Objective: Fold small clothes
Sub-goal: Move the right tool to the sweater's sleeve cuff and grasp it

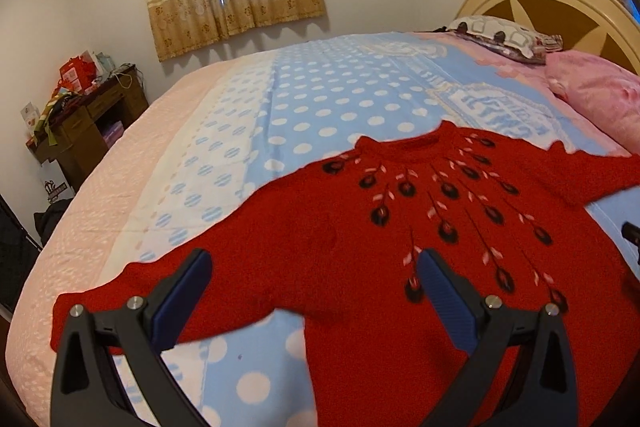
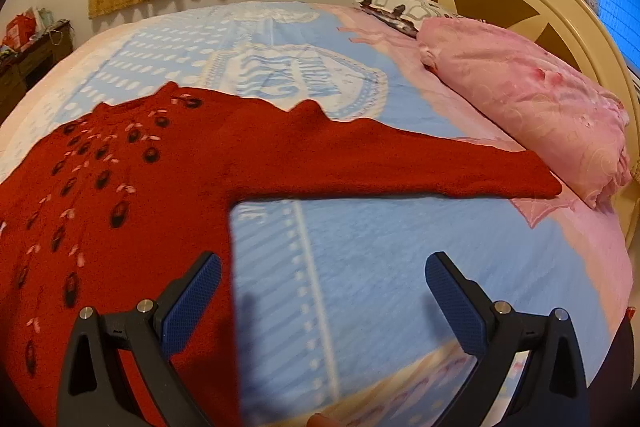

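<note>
- Left gripper [image 1: 316, 277]: nearest the lens, jaws spread wide, nothing between the pads, hovering over the sweater body close to the armpit of the left sleeve.
- Right gripper [image 2: 324, 279]: jaws likewise wide apart and empty, one pad above the side edge of the sweater, the other above bare bedspread [image 2: 360, 247].
- Red sweater [image 1: 360, 235]: spread flat, front up, on the blue dotted bedspread; collar pointing away from the cameras, both sleeves stretched out sideways.
- Right sleeve [image 2: 420, 167]: straight, cuff close beside the pink pillow [image 2: 532, 107]; contact not determinable.
- Left sleeve [image 1: 168, 287]: angled outward, cuff near the pale edge of the bedding.
- Handling, as judged: thick fuzzy knit, soft and limp, light to moderate in weight, not fragile. Likely to sag and stretch under one-point lifting; grippy against the pads, not slippery.
- Stitched leaf and bud pattern [image 1: 448, 195]: raised yarn, possibly prone to snagging; best avoided as a grip point.
- Recommended hold: pinch at each cuff or at the shoulder seam, through both layers.
- Risk: dragging across the bedspread may bunch the body.
</note>
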The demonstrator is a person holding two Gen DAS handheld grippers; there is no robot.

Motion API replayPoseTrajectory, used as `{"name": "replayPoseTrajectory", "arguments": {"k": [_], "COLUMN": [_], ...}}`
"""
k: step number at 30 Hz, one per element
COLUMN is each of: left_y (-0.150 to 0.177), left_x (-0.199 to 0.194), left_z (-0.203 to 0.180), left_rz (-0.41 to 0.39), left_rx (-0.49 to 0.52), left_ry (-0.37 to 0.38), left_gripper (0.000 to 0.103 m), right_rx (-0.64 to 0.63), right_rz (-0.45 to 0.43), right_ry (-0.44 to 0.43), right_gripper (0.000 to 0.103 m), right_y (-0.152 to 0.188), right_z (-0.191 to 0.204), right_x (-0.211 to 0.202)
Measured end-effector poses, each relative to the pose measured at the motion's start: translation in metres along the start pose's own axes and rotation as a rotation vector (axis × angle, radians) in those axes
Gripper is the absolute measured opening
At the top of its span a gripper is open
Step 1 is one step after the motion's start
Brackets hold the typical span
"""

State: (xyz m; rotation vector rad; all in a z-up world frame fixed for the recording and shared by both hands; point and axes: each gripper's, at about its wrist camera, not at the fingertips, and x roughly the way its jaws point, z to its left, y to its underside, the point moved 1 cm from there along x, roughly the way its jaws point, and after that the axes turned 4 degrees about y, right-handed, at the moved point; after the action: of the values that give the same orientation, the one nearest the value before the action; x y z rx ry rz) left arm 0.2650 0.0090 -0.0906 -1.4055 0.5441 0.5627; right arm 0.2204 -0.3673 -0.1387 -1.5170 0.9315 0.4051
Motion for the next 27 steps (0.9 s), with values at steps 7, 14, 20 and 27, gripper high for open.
{"name": "replayPoseTrajectory", "arguments": {"k": [7,14,20,27], "left_y": [-0.007,-0.001,0.005,0.009], "left_x": [0.036,0.068,0.084,0.097], "left_z": [-0.005,-0.009,-0.011,-0.012], "left_rz": [0.034,0.085,0.128,0.170], "left_rx": [-0.016,-0.017,-0.025,-0.028], "left_ry": [-0.008,-0.014,-0.003,0.017], "left_gripper": [0.103,0.103,0.103,0.103], "right_rx": [0.031,0.086,0.243,0.494], "right_rz": [0.046,0.088,0.135,0.157], "right_ry": [0.016,0.003,0.054,0.076], "right_gripper": [0.102,0.102,0.102,0.102], "right_y": [-0.009,-0.019,-0.030,-0.033], "right_z": [-0.021,-0.044,-0.105,-0.184], "right_x": [0.024,0.040,0.062,0.089]}}
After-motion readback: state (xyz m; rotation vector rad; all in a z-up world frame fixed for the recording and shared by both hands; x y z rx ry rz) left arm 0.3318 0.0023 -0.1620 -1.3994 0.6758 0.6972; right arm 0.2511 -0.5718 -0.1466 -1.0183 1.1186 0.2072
